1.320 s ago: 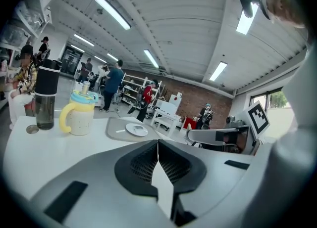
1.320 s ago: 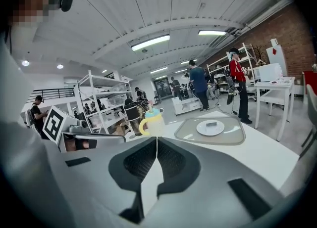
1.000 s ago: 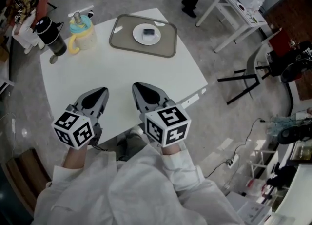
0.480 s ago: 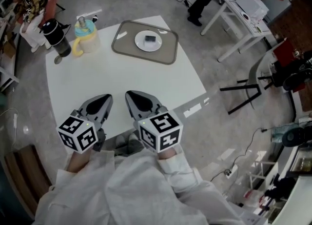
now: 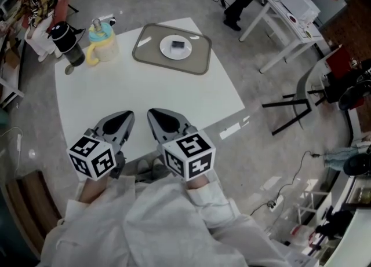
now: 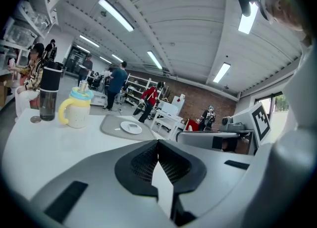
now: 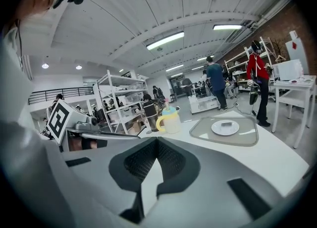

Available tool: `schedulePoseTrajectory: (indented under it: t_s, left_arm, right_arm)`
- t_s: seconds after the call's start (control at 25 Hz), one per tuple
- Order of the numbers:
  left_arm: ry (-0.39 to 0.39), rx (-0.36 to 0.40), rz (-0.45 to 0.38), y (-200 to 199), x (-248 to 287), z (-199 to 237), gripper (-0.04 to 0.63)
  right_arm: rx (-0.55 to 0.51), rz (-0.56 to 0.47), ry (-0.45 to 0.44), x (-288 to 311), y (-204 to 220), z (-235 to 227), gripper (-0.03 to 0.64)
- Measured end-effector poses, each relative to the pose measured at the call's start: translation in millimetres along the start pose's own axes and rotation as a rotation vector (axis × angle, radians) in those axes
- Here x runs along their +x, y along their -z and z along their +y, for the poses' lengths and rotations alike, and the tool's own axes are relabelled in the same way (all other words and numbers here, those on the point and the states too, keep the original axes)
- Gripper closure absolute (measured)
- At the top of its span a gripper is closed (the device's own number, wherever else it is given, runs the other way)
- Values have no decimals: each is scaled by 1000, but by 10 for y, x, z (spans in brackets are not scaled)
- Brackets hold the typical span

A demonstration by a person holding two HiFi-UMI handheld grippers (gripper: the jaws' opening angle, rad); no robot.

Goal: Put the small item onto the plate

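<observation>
1. Item [image 5: 179, 45], small and dark, is lying on the plate [image 5: 169, 51], near its middle. The plate is sitting inside the tray [image 5: 197, 65] at the far side of the table [image 5: 145, 92].
2. Left gripper [image 5: 126, 115] is hovering over the table's near edge with its jaws clenched together and nothing between them. Its own view is showing the two pads meeting along one seam.
3. Right gripper [image 5: 153, 114] is hanging just beside it, likewise clenched on nothing, and pointing across the table toward the tray.
4. Both grippers are sitting well apart from the tray. A cup [image 5: 99, 44] and a flask [image 5: 65, 43] are standing at the far left corner, away from the tray, and neither is playing a part.
5. Judging from how things are lying, the placing step is looking finished: the item is resting where the task is asking for it, and no gripper is touching it.
6. Step in hand is therefore looking like an idle phase at the task's end, with both grippers waiting close to the person.
7. Next move is calling for little: no reach toward the tray and no fresh grasp, only steady hands clear of the table edge. Whether the item is lying quite flat is too small to tell, but nothing is suggesting it is needing a correction.
</observation>
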State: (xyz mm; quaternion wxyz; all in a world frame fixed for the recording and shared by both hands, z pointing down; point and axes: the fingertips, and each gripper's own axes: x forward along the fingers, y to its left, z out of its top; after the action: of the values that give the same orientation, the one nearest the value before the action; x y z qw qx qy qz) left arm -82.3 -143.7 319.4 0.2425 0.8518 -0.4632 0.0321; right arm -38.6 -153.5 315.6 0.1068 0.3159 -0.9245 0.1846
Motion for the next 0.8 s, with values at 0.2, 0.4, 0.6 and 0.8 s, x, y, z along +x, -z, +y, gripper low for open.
schedulePoseTrajectory:
  t_s: [0.2, 0.4, 0.6, 0.8]
  left_arm:
    - [6, 4, 8, 12, 14, -30, 584]
    - [7, -3, 18, 36, -5, 0, 584]
    - [23, 10, 37, 7, 33, 20, 584]
    - [52, 19, 46, 6, 72, -65, 584]
  right_arm:
    - [1, 5, -4, -4, 11, -6, 601]
    - [-7, 45, -29, 22, 82, 38, 601]
    - [-83, 102, -45, 42, 68, 24, 601]
    - [-150, 168, -78, -32, 62, 8, 601]
